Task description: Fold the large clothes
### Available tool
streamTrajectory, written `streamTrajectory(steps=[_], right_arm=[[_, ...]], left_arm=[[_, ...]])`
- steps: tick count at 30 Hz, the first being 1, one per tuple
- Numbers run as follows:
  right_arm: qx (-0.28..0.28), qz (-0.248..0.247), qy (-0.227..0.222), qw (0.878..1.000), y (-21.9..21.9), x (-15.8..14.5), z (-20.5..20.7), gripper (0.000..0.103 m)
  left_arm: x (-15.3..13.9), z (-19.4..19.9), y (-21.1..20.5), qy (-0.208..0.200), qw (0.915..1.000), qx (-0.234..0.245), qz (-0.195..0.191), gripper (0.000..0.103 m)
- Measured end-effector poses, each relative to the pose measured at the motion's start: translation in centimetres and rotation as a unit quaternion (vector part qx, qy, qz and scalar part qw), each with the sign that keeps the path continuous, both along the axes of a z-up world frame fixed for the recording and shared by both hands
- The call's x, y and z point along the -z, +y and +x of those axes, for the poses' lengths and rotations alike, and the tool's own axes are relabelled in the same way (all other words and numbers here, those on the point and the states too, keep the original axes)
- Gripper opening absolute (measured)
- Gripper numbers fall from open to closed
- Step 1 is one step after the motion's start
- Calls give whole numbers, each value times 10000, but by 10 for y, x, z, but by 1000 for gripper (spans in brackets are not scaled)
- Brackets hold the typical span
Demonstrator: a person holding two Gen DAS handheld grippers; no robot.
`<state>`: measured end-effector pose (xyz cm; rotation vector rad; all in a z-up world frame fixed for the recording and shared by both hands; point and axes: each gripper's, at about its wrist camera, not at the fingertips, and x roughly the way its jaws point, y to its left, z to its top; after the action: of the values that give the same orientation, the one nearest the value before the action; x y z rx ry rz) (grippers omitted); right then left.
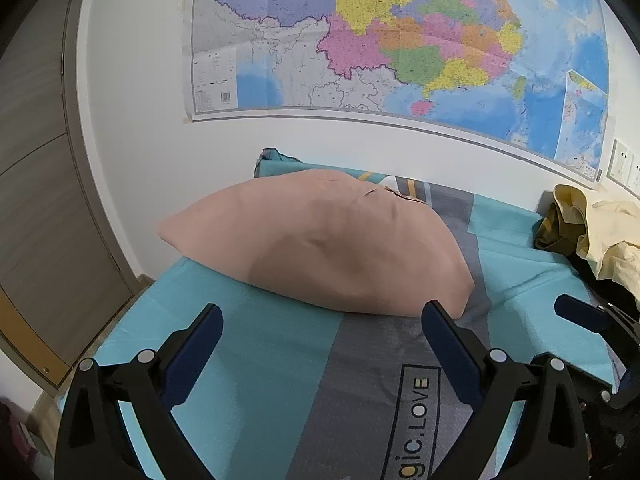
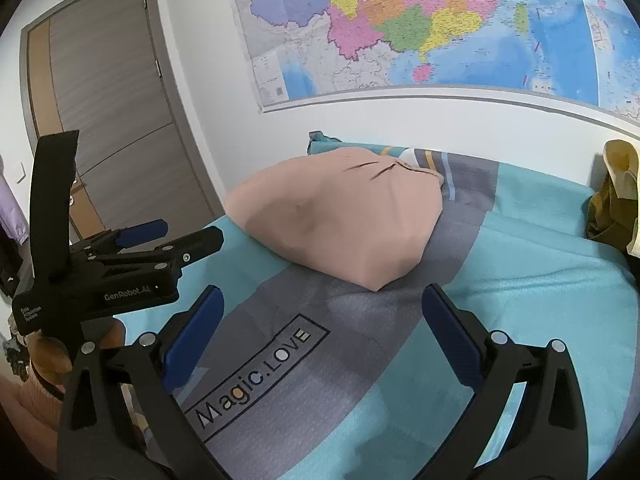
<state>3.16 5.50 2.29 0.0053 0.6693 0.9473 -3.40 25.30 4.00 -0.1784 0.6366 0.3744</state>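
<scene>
Folded dusty-pink garment (image 1: 320,240), a smooth rounded bundle, lying on the teal-and-grey striped bedspread (image 1: 260,360) printed "Magic.LOVE", toward the wall end of the bed. Left gripper (image 1: 322,344) and right gripper (image 2: 322,324), black with blue finger pads, each held above the bedspread just short of the bundle, jaws spread wide and empty. Pale yellow and olive clothes (image 1: 592,232) heaped at the bed's right edge; their number is unclear. Large coloured wall map (image 2: 420,28) above; grey wooden door (image 2: 112,120) at left.

2 low wrist views, shared bed (image 1: 256,352)
</scene>
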Motion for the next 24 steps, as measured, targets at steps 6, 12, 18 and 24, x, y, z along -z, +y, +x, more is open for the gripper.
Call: streamTrajectory(steps=[6, 12, 18, 24], right_arm=[[-23, 36, -6, 10000, -1, -1, -3, 98], [-26, 33, -34, 10000, -1, -2, -7, 98], [-30, 22, -21, 10000, 0, -2, -8, 98], [-15, 28, -22, 10000, 0, -3, -10, 98]], left_arm=[[1, -1, 0, 22, 10000, 6, -33, 96], [0, -4, -2, 20, 10000, 21, 1, 96], [1, -6, -2, 20, 10000, 27, -4, 96], [4, -7, -4, 63, 10000, 18, -33, 96]])
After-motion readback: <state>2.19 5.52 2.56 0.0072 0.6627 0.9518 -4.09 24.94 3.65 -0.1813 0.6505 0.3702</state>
